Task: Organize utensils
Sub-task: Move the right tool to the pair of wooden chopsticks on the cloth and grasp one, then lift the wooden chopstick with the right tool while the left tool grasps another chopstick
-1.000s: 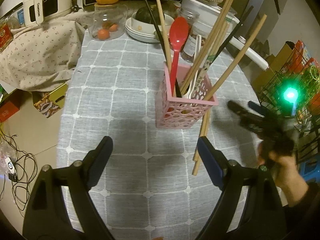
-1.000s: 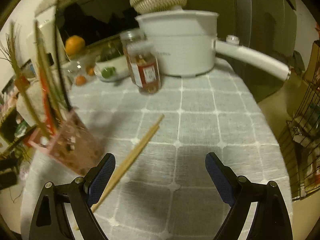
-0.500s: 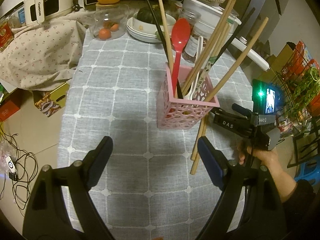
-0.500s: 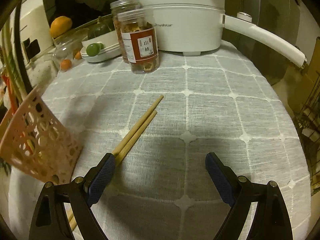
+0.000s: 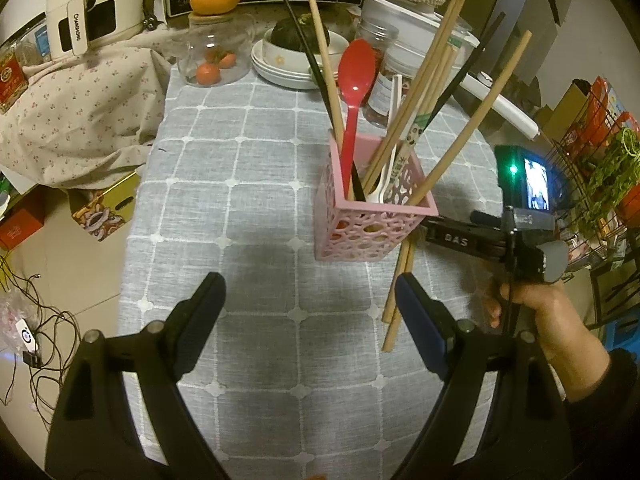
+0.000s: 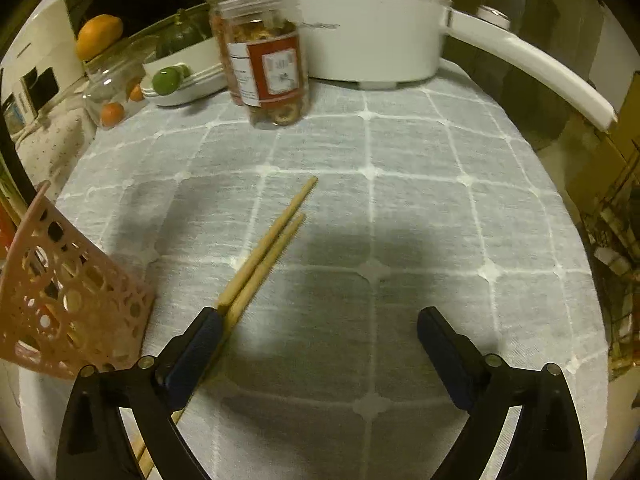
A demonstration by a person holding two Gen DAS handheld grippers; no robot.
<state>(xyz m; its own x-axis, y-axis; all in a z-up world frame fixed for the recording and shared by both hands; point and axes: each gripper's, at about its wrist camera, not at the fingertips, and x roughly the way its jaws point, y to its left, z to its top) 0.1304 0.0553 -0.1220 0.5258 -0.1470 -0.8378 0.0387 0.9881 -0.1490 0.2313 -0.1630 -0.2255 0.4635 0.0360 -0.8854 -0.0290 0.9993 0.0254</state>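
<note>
A pink lattice holder (image 5: 372, 216) stands on the grey checked tablecloth (image 5: 240, 184), holding a red spoon (image 5: 356, 76), a white spoon and several chopsticks. A pair of wooden chopsticks (image 6: 268, 252) lies flat on the cloth just right of the holder (image 6: 68, 312); the left wrist view shows the same pair (image 5: 400, 292). My right gripper (image 6: 318, 314) hovers low over the cloth. Its jaws are opening, nothing is gripped, and its left finger (image 6: 200, 340) lies across the pair. A hand (image 5: 540, 304) holds it. My left gripper (image 5: 310, 300) hangs open and empty in front of the holder.
At the back are a white pot with a long handle (image 6: 380, 40), a red-labelled jar (image 6: 268, 68), a glass jar of small oranges (image 5: 212, 52) and stacked plates (image 5: 288, 76). A floral cloth (image 5: 72, 112) covers the left side. A wire rack (image 5: 600, 184) stands beyond the right edge.
The right gripper came down and nearer to the loose chopsticks, tipping further downward, and its left finger now overlaps them. The left gripper stayed still.
</note>
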